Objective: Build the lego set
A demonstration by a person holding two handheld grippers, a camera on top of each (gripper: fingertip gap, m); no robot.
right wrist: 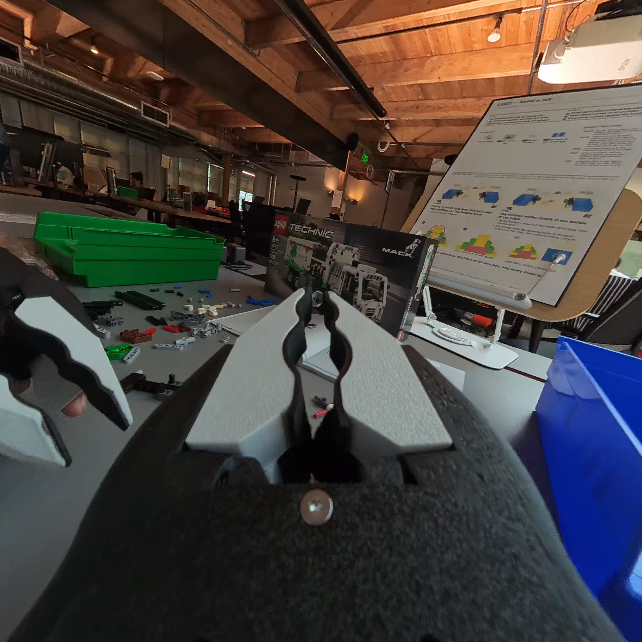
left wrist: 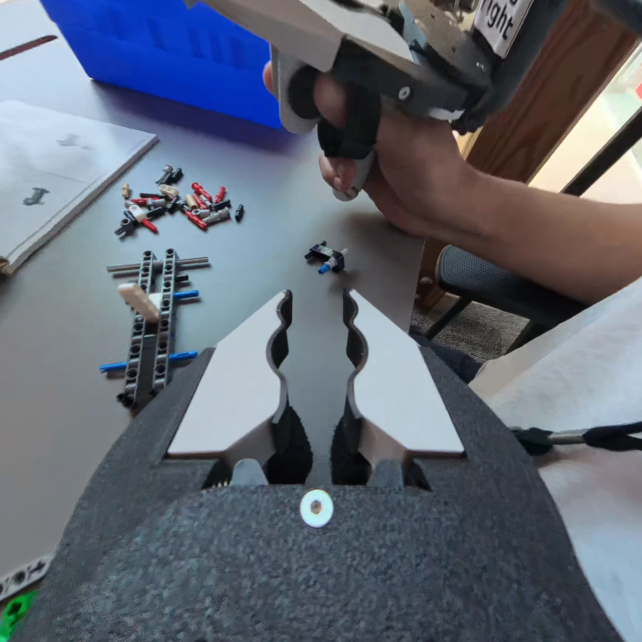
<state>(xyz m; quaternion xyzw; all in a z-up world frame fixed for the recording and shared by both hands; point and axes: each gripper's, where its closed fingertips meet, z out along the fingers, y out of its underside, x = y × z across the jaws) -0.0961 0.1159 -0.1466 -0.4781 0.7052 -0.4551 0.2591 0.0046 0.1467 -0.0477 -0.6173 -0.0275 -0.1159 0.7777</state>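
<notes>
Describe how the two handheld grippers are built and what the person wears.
Both the left gripper and right gripper have a speckled dark grey body, a silver centre screw and two pale grey wedge fingers with wavy black inner pads. The right one carries a white label. The hand wears a black fingerless strap; the forearm is bare.

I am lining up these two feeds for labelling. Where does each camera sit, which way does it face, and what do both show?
Left wrist view: on the left gripper, facing down at the grey table and the grey frame; the right hand shows.
Right wrist view: on the right gripper, facing level across the table toward the set's box; the left gripper shows at left.
Shared: blue bin, table.
</notes>
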